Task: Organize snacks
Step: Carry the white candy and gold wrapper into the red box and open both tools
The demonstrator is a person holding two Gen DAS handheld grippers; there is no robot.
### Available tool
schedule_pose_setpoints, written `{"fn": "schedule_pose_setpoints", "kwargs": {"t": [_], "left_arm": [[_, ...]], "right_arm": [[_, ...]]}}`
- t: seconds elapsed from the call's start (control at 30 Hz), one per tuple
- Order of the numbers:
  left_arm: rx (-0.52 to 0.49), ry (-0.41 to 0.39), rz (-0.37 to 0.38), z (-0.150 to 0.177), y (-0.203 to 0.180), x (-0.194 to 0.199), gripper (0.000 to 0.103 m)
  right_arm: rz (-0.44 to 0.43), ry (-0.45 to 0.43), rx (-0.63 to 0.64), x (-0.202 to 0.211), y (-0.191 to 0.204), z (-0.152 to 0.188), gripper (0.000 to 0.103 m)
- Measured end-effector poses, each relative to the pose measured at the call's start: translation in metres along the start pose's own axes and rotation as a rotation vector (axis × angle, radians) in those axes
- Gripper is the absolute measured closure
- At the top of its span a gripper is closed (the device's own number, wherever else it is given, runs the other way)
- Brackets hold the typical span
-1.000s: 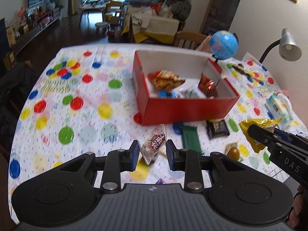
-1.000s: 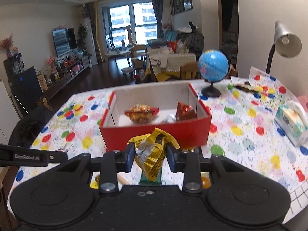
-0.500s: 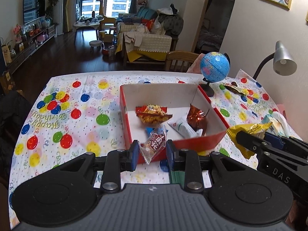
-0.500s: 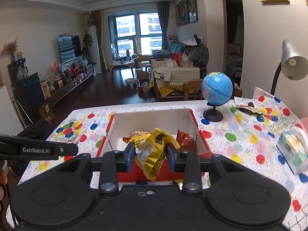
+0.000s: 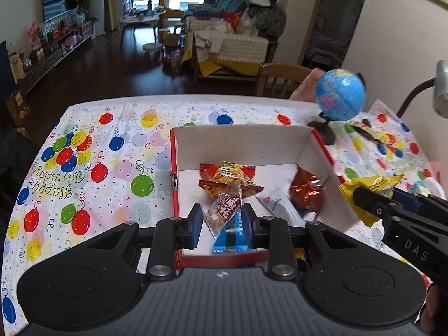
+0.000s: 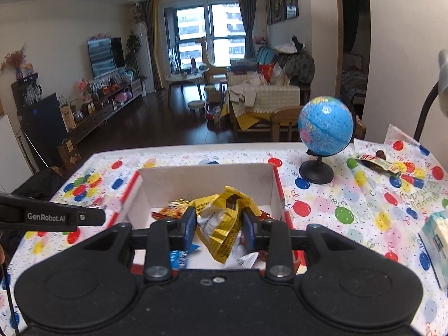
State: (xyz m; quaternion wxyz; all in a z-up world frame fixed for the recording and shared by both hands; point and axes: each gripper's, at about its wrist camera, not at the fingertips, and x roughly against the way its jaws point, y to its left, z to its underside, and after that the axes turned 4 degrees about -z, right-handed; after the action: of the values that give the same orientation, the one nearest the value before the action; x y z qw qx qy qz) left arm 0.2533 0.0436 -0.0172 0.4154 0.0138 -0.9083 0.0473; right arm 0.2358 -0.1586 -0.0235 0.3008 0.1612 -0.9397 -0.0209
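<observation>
the left gripper hangs above the near end of the red box, its blue-padded jaws spread a little wider than the small clear packet between them. the packet, with its red label, sits tilted between the pads; it looks loose in the gap, and whether either pad touches it cannot be told from this view. directly below it, inside the box, lies a blue wrapper against the near wall. farther in lie an orange-and-red snack bag, a shiny copper-red bag by the right wall, and a white pouch between them.

the right gripper is clamped on a crumpled yellow snack bag, which fills the space between its blue pads and sticks out above and below them. it is held over the near part of the same box. from the left wrist view the same yellow bag shows at the tip of the right gripper, just outside the box's right wall.

the box stands on a table covered with a balloon-print cloth. a small blue globe on a black stand sits beyond the box's right far corner, a loose wrapper lies to its right, and a tissue pack rests near the right edge.
</observation>
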Motion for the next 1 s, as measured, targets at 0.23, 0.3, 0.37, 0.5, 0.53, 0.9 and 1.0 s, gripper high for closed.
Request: {"fn": "schedule_pose_setpoints", "kwargs": {"t": [0.23,0.3,0.37,0.5,0.53,0.9,1.0], "left_arm": [[-0.007,0.064,-0.057,-0.013,-0.011,-0.050,0.074],[-0.013,0.081,-0.069,-0.016,-0.016,-0.062,0.074],[-0.018,0.097,-0.082,-0.017,-0.019,-0.073,0.074],[-0.036,0.134,-0.104,-0.017,-0.026,-0.094,0.074],[-0.041,0.142,-0.108,-0.017,-0.027,-0.099,0.074],[-0.075,0.224,-0.123,-0.013,-0.042,-0.139,0.074],[-0.078,0.246,-0.120,-0.011,-0.044,-0.146,0.074]], "right_arm": [[-0.029,0.073,0.017,-0.047,-0.022,-0.002,0.070],[-0.029,0.096,0.020,-0.060,-0.027,-0.002,0.070],[-0.029,0.120,0.019,-0.074,-0.034,-0.002,0.070],[-0.036,0.157,0.030,-0.091,-0.040,0.002,0.070],[-0.038,0.163,0.033,-0.094,-0.041,0.003,0.070],[-0.040,0.232,0.046,-0.121,-0.049,0.006,0.069],[-0.045,0.245,0.041,-0.122,-0.049,0.008,0.069]]}}
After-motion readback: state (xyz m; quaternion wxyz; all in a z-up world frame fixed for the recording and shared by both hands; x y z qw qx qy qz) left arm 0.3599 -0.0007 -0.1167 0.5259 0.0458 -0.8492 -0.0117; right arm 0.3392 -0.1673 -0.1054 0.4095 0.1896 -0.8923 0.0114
